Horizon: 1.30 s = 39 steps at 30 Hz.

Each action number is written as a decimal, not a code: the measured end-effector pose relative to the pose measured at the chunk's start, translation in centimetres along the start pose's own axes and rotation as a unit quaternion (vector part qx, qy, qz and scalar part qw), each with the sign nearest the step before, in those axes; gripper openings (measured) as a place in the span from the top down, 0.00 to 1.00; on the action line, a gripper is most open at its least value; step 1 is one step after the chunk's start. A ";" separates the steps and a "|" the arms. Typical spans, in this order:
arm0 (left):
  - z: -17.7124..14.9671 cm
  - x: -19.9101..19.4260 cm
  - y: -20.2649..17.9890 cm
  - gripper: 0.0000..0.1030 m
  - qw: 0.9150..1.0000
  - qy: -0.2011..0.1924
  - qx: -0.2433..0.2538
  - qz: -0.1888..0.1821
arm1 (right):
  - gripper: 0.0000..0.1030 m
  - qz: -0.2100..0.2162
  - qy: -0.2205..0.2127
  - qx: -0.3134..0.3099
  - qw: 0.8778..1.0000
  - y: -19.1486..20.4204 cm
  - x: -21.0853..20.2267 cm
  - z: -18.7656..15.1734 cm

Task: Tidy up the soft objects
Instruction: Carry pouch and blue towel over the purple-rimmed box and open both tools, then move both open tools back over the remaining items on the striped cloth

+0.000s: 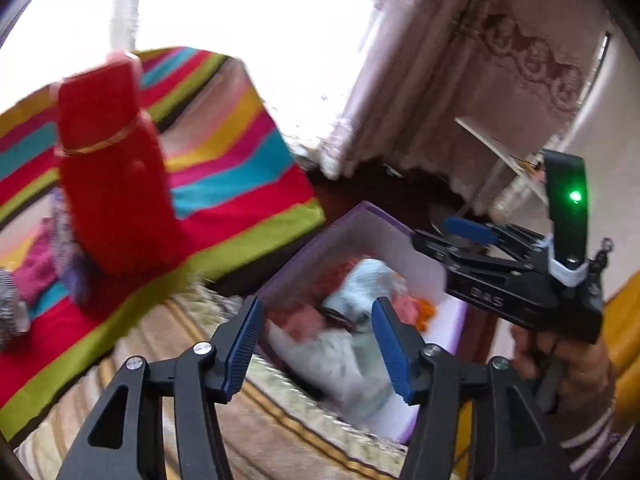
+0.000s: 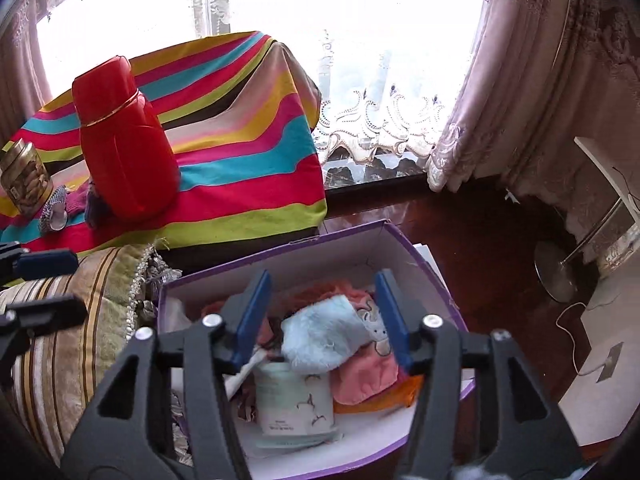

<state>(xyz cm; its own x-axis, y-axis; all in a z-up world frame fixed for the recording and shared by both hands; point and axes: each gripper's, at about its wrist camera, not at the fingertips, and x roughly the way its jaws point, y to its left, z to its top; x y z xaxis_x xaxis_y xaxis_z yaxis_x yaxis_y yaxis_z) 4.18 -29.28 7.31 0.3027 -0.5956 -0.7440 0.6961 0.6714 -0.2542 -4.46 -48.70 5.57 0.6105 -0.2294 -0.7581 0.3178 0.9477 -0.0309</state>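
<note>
- Both grippers hang over the box [image 2: 424, 264], which sits at lower centre of the right wrist view. The right gripper [image 2: 320, 320] has its jaws apart with nothing between them, and so does the left gripper [image 1: 316, 340].
- The soft things already lie in the box: a pale blue fluffy cloth [image 2: 324, 340] on top, a pink cloth [image 2: 364, 380] beside it, and a white packet [image 2: 294, 400] in front.
- More soft items [image 2: 68, 208] remain on the striped cloth [image 2: 248, 160] at left, touching the base of the red flask [image 2: 124, 140].
- The likely next step is fetching those; a gripper would do well to come in low, away from the flask and the tin [image 2: 26, 176], and pinch only fabric.
- Writing: the packet carries small print, too blurred to read; letters on the right gripper's body in the left view look like "DAS", uncertain.
</note>
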 end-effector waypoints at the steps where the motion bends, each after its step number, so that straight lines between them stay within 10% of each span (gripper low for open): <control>1: -0.1 -0.4 0.2 0.41 1.000 -0.009 0.006 0.013 | 0.41 0.001 0.000 -0.002 1.000 0.2 0.0 0.1; 9: -1.3 -3.2 0.9 0.32 0.985 -0.060 0.096 0.129 | 0.39 0.001 -0.005 -0.016 1.000 1.5 -0.4 0.5; 18: -3.9 -4.4 3.7 0.32 0.989 -0.031 0.089 0.110 | 0.38 0.035 -0.002 -0.046 0.998 4.3 -0.7 0.1; 28: -6.6 -8.4 11.9 0.32 0.991 -0.045 -0.056 0.110 | 0.38 0.130 0.006 -0.121 0.984 12.2 -1.2 -0.5; 39: -10.3 -11.4 24.4 0.32 0.955 -0.037 -0.251 0.153 | 0.38 0.183 0.023 -0.239 0.953 22.1 -0.6 0.3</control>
<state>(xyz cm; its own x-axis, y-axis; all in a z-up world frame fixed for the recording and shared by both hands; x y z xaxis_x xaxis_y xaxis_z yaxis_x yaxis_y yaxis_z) 11.01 -1.56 3.16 0.4999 -0.3551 -0.7899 0.1745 0.9347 -0.3097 2.41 -27.66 5.51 0.5813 0.1350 -0.8024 -0.2842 0.9577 -0.0447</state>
